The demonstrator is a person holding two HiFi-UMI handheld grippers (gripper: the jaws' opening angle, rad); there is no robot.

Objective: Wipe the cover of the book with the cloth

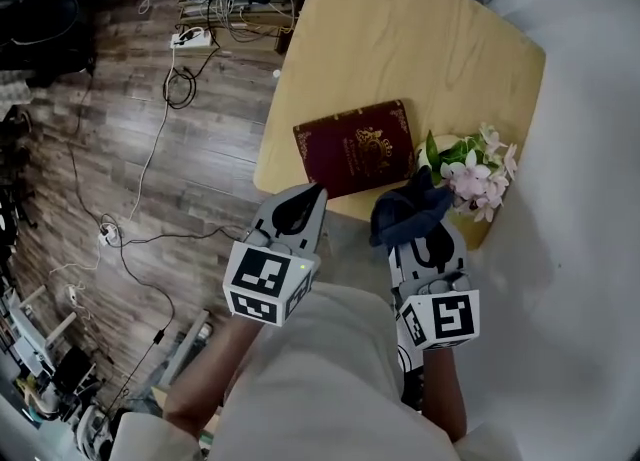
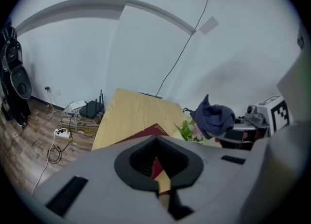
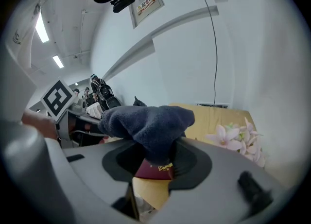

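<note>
A dark red book (image 1: pixel 353 147) with gold ornament lies flat near the front edge of the wooden table (image 1: pixel 400 39). My right gripper (image 1: pixel 420 232) hovers just off that edge, shut on a bunched dark blue cloth (image 1: pixel 410 207) that sticks up from its jaws. In the right gripper view the cloth (image 3: pixel 150 126) fills the jaw gap, with the book (image 3: pixel 155 169) below it. My left gripper (image 1: pixel 303 209) is shut and holds nothing; its tip points at the book's near left corner. The left gripper view shows the book (image 2: pixel 146 132) and the cloth (image 2: pixel 214 118) to the right.
A bunch of pink flowers with green leaves (image 1: pixel 470 169) rests on the table right of the book, close to the cloth. Cables and a power strip (image 1: pixel 190 39) lie on the wooden floor to the left. A white wall runs along the table's right side.
</note>
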